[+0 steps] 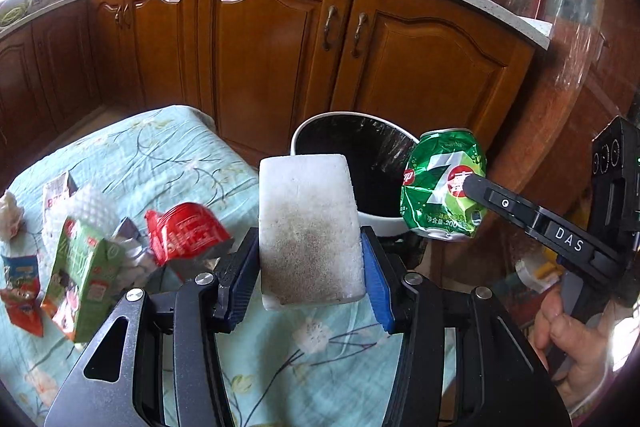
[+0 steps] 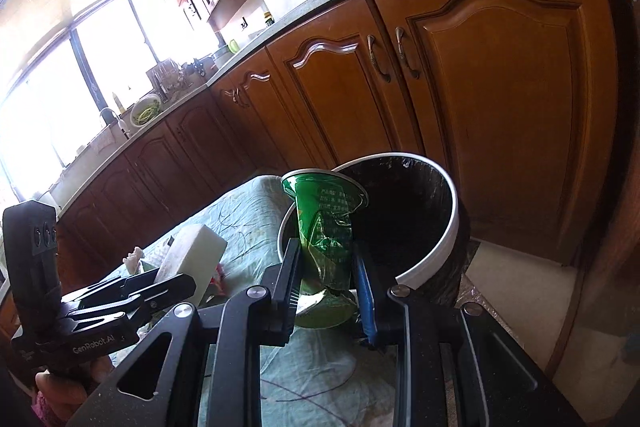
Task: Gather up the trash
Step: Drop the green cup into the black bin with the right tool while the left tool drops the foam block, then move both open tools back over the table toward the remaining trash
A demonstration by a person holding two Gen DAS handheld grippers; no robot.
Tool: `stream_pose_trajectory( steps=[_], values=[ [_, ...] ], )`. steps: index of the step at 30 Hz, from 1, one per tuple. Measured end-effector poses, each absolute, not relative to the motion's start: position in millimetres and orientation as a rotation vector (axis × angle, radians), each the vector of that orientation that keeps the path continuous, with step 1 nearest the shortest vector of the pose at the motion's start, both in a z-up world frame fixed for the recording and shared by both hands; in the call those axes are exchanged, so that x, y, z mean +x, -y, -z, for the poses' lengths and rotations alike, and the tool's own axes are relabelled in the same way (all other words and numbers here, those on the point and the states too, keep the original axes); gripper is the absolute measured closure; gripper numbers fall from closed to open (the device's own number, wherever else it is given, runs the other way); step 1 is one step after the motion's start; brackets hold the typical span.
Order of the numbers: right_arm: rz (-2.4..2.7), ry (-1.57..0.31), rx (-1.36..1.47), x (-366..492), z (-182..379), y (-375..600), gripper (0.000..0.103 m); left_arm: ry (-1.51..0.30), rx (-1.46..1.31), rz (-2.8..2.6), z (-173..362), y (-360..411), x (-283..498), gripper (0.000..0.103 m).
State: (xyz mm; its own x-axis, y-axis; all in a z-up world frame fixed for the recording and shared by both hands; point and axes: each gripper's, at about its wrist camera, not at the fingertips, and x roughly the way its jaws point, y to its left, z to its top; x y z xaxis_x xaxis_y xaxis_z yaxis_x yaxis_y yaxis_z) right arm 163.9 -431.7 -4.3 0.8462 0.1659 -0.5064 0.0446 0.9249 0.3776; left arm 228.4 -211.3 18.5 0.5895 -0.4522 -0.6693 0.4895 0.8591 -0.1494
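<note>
The bin (image 2: 424, 223) lies just ahead of the right gripper (image 2: 326, 283), clamped on the crushed green can (image 2: 326, 223) standing upright; the left gripper (image 1: 310, 267), clamped on a foam block (image 1: 308, 227), is farther back

Trash bin (image 1: 384, 219): lower body hidden behind foam block (image 1: 308, 223) and crushed green can (image 1: 442, 183). Red wrapper (image 1: 188, 231), mid-left: motion-blurred, print illegible. Bin interior (image 2: 404, 223): contents indiscernible.
</note>
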Motion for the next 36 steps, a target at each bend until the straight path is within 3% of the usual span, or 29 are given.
stream_pose_trajectory(
  steps=[28, 31, 34, 36],
  values=[
    [0.015, -0.678, 0.326, 244, 23, 466, 0.077, -0.874, 0.126, 0.597, 6, 306, 319, 0.054],
    [0.006, -0.690, 0.345, 247, 26, 469, 0.074, -0.884, 0.128, 0.595, 10, 308, 322, 0.053],
    [0.009, -0.688, 0.367, 249, 27, 474, 0.059, -0.903, 0.115, 0.603, 12, 308, 323, 0.047],
    [0.012, -0.674, 0.382, 244, 25, 475, 0.055, -0.902, 0.107, 0.602, 11, 305, 321, 0.041]
  ],
)
